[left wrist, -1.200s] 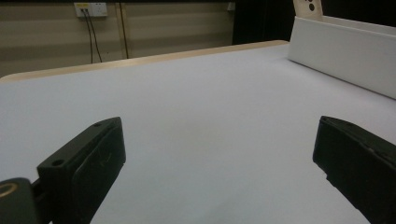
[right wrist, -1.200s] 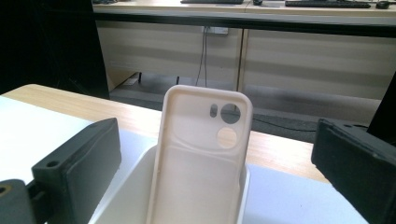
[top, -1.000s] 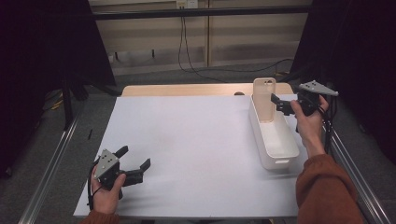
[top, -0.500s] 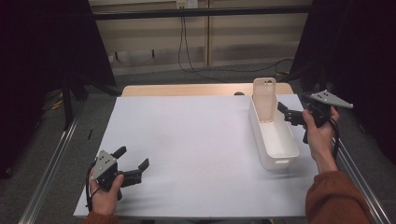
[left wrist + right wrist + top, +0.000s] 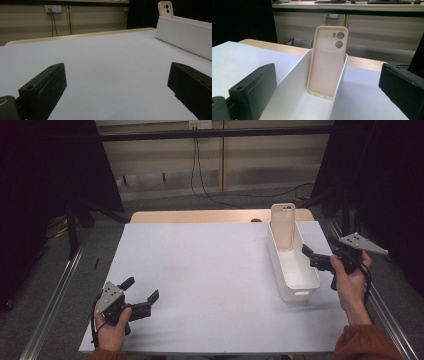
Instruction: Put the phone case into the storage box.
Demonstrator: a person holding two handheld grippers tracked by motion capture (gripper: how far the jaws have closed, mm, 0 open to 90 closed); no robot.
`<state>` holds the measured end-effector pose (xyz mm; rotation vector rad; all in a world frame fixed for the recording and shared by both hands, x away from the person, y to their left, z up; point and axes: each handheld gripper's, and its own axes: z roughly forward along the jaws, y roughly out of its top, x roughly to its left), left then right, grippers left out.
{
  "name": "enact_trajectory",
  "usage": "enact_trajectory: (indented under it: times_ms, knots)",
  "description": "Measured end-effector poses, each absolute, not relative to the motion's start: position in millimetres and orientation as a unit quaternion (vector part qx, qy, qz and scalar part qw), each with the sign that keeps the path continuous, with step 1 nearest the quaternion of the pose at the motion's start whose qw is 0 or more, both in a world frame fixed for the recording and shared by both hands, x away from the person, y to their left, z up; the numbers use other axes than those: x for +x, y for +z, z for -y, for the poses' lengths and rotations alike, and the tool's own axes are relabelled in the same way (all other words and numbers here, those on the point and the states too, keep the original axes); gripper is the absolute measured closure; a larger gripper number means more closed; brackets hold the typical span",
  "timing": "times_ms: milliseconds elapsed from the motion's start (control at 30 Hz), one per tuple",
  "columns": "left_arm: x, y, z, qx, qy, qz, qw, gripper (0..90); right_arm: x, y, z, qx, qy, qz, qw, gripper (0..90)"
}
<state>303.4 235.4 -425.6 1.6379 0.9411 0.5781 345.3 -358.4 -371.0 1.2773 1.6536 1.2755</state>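
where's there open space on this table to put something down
The white table top is bare from the left gripper across to the white bin. Tight spots: the bin's far end, where the phone case stands, and the strip beside the right gripper.

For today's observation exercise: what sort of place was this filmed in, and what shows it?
Probably an office or lab set up for recording: a white-topped table flanked by metal rails, desks with black keyboards behind, and a wall socket with hanging cables.

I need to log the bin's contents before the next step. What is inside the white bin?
A beige phone case stands upright against the far end wall of the white bin, its hollow side facing the right gripper. The bin floor that shows is bare; the near end is hidden in the right gripper view.
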Motion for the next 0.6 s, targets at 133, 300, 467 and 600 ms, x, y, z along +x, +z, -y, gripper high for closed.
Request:
enact_trajectory:
  times_ms: [133,300,467,600]
  knots:
    - [302.6,-425.7,-235.3,0.693,0.244,-0.398,0.55,2.2,335.0,-372.8,356.9,0.487,0.493,-0.635,0.34,1.2]
    - [302.0,-425.4,-235.7,0.693,0.244,-0.395,0.551,2.2,324.8,-375.4,356.2,0.487,0.495,-0.634,0.341,1.4]
    - [301.7,-425.7,-235.3,0.693,0.245,-0.396,0.55,2.2,313.7,-379.6,354.2,0.487,0.498,-0.63,0.343,1.4]
    - [301.3,-425.9,-234.9,0.694,0.244,-0.396,0.55,2.2,307.1,-384.0,352.8,0.488,0.5,-0.627,0.344,1.6]
